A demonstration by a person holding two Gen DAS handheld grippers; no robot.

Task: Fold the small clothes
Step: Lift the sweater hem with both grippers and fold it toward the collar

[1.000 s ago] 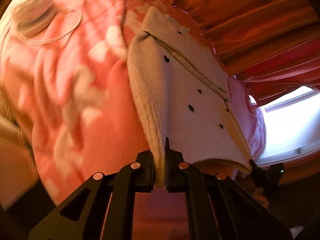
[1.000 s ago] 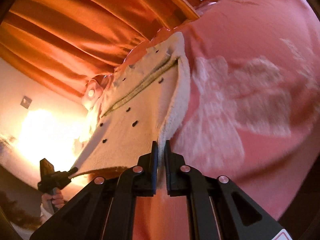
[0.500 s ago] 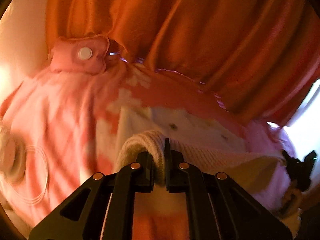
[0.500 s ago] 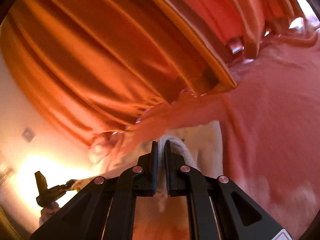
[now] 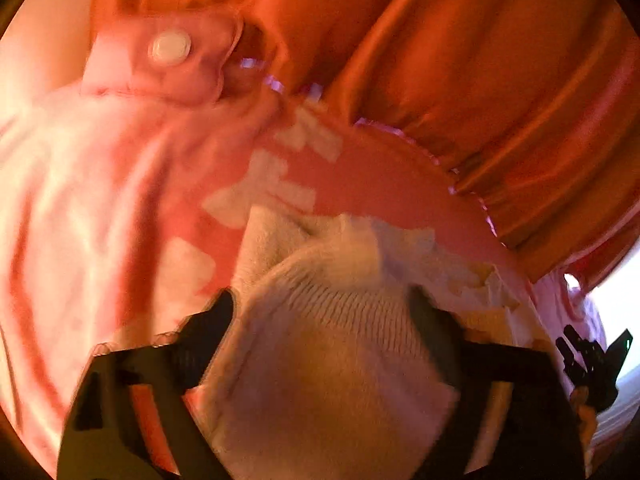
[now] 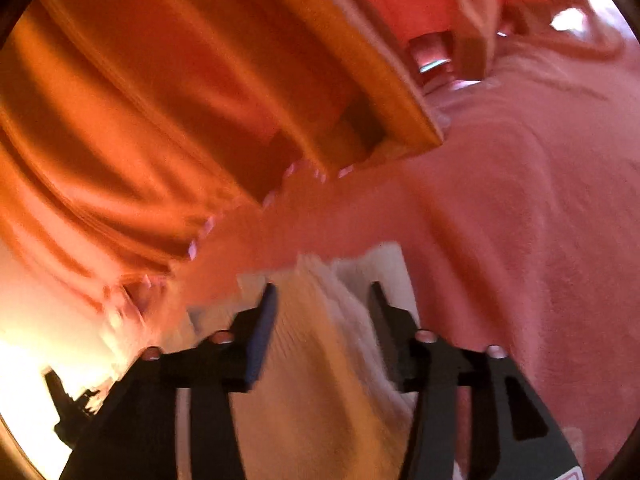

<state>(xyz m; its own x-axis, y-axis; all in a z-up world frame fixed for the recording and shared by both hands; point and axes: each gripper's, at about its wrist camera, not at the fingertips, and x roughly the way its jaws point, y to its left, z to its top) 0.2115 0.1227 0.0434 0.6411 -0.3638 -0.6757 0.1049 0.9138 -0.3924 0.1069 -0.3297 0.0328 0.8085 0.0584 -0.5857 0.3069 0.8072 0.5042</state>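
left gripper (image 5: 324, 304): i see my fingers spread wide, with the cream knit garment (image 5: 320, 352) bulging up between them; nothing is pinched.
right gripper (image 6: 322, 300): my fingers stand well apart here too, garment (image 6: 320, 360) cloth lying loose in the gap, not clamped.
garment, place: it lies on the pink bedspread (image 5: 120, 220), near the bedspread edge that meets the orange curtain (image 5: 440, 60).
garment, axis: its folded, ribbed edge faces the left camera; the bundle seems to stretch sideways from the left gripper toward the other gripper (image 5: 592, 360), low at the right of that view. motion blur keeps me from reading more.
bedspread: pink with pale patches; a pink tab with a white snap (image 5: 170, 46) sits at its far edge, below the curtain.
right view: blurred; the left gripper (image 6: 68, 404) shows as a dark shape beyond the garment's far end.
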